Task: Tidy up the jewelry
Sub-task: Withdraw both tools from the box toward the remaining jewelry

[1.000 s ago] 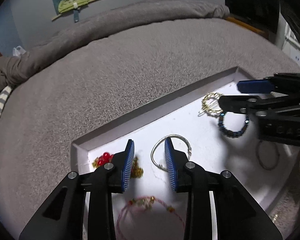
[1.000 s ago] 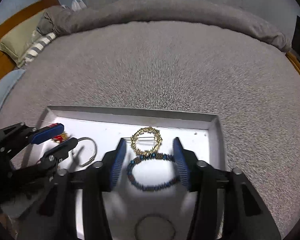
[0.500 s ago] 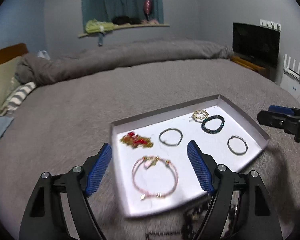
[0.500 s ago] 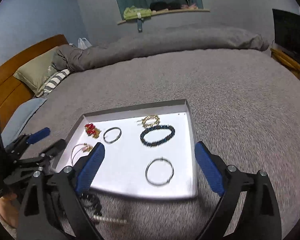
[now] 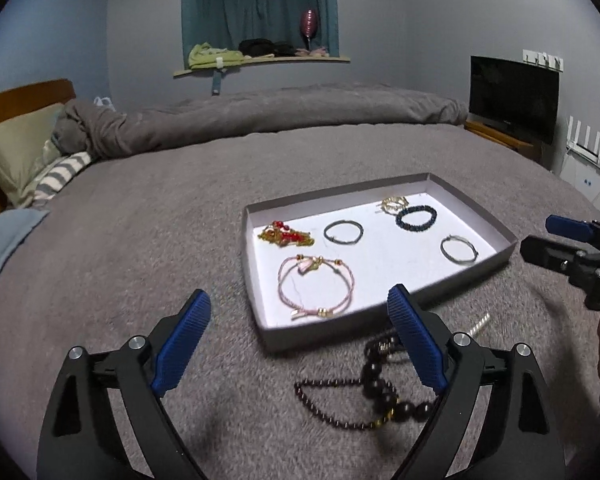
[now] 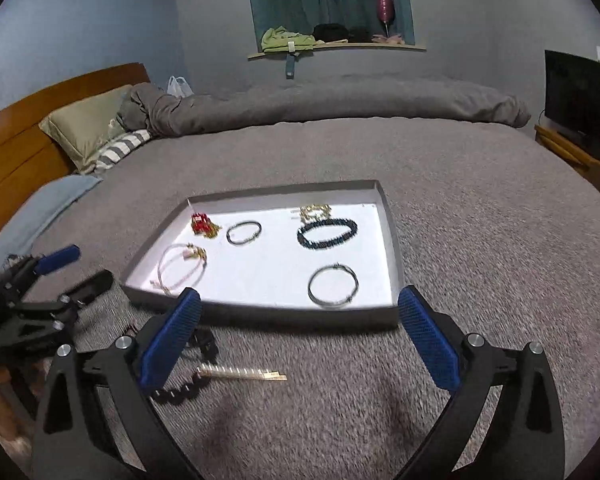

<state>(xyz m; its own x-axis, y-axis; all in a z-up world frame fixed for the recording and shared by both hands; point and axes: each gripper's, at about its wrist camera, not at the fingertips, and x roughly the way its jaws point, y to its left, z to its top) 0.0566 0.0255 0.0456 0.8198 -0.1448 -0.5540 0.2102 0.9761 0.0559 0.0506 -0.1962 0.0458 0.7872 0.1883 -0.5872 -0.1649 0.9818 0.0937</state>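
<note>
Grey bedspread [image 5: 148, 208] under jewelry tray [image 5: 380, 322], claws [image 5: 300, 344] agape

The room is being lit dimly and coolly, with a bluish-grey cast being given to the walls [image 5: 400, 32] and bed [image 6: 480, 208], while the white floor of the tray [image 6: 268, 276] is being rendered as the brightest, nearly washed-out patch. Straight lines are being bowed by the fisheye lenses and the corners are being cut off in black. Motion blur is being smeared over the dark bead strand [image 5: 376, 392] and the bedding nearest the cameras.
</note>
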